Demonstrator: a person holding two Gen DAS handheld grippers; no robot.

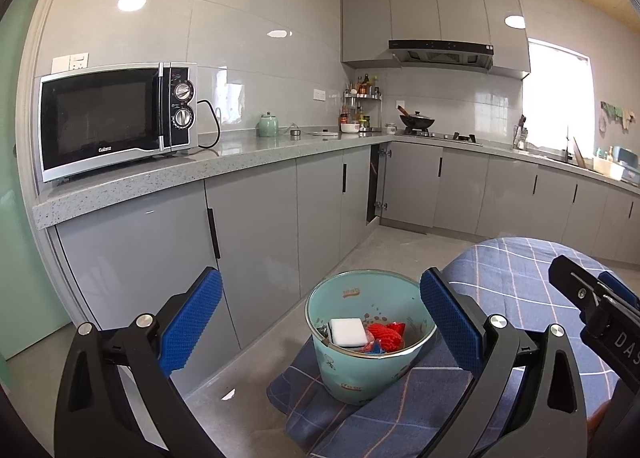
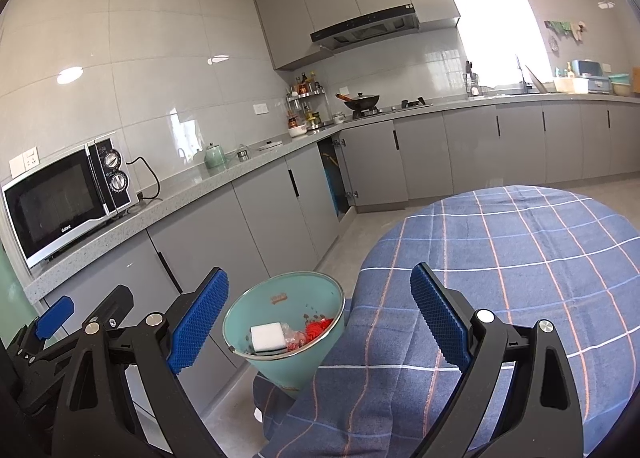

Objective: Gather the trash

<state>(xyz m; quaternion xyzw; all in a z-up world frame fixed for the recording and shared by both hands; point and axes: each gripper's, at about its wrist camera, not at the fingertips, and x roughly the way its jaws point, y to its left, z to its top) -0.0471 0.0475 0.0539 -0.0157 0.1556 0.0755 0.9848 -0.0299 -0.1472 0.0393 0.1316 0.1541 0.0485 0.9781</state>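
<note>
A teal trash bucket (image 1: 362, 370) stands beside the table on a drooping fold of the blue plaid cloth. Inside it lie a white sponge block (image 1: 347, 332), red crumpled trash (image 1: 386, 334) and a bit of clear wrapper. The bucket also shows in the right wrist view (image 2: 280, 306) with the white block (image 2: 267, 337) and red trash (image 2: 318, 328). My left gripper (image 1: 320, 322) is open and empty, held above and before the bucket. My right gripper (image 2: 318, 322) is open and empty, over the bucket and the table's edge. The right gripper shows at the left wrist view's right edge (image 1: 596, 298).
A round table under the blue plaid cloth (image 2: 520, 258) lies to the right. A grey counter (image 1: 224, 162) with a microwave (image 1: 116, 118), a green kettle (image 1: 267, 125), a spice rack and a wok on the hob runs along the walls. One corner cabinet door stands ajar (image 1: 376, 182).
</note>
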